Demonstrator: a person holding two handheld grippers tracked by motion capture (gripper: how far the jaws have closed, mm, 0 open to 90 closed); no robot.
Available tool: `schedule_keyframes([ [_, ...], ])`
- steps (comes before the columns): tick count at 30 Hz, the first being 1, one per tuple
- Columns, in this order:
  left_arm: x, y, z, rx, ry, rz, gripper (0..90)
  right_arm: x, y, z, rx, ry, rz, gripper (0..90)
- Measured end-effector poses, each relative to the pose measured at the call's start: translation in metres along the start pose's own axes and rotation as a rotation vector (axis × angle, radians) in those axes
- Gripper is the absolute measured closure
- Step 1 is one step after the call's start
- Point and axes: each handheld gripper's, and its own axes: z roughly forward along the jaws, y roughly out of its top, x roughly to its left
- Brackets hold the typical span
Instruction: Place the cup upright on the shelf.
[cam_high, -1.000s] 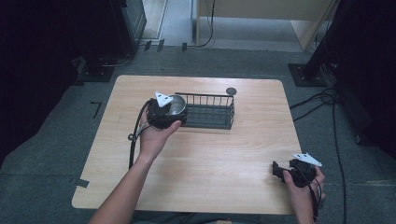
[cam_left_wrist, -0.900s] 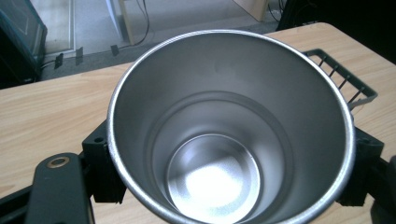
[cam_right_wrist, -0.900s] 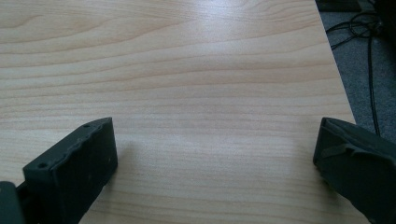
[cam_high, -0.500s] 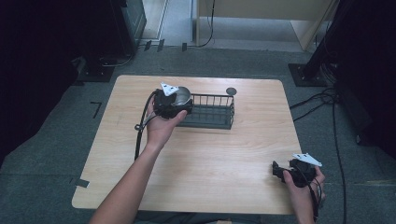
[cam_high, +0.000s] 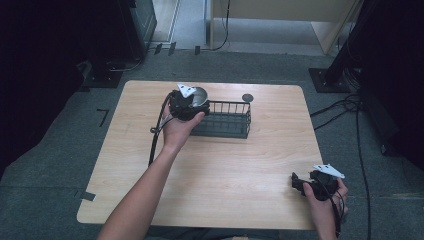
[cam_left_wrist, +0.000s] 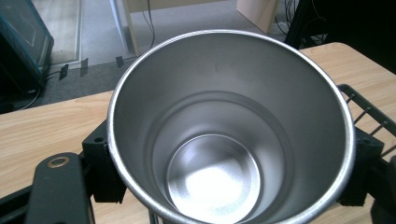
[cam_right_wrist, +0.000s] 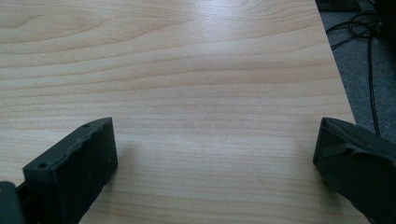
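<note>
A shiny steel cup is clamped upright between the jaws of my left gripper, at the far left corner of a black wire basket. In the left gripper view I look down into the empty cup, and a black pad presses its wall on each side. The basket's wire rim shows to the right of the cup. My right gripper rests near the table's front right corner. In its own view the right gripper is open wide over bare wood.
A small dark round disc lies on the wooden table just beyond the basket's right end. The left gripper's cable trails down beside the forearm. Cables and black stands sit on the floor around the table.
The left hand has carried the cup away from the person and slightly right, from beside the basket's near left end to its far left corner. The right hand has kept still.
</note>
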Motion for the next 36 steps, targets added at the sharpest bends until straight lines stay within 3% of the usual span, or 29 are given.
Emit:
schedule_keyframes([
  [10,-0.004,-0.007,0.022,0.014,0.037,0.01,19.2,0.0,0.0,0.0,0.0,0.0,0.0,0.0],
  [30,-0.005,-0.029,0.046,0.122,0.049,0.036,19.0,0.0,0.0,0.0,0.0,0.0,0.0,0.0],
  [36,-0.004,-0.032,0.05,0.154,0.05,0.025,18.9,0.0,0.0,0.0,0.0,0.0,0.0,0.0],
])
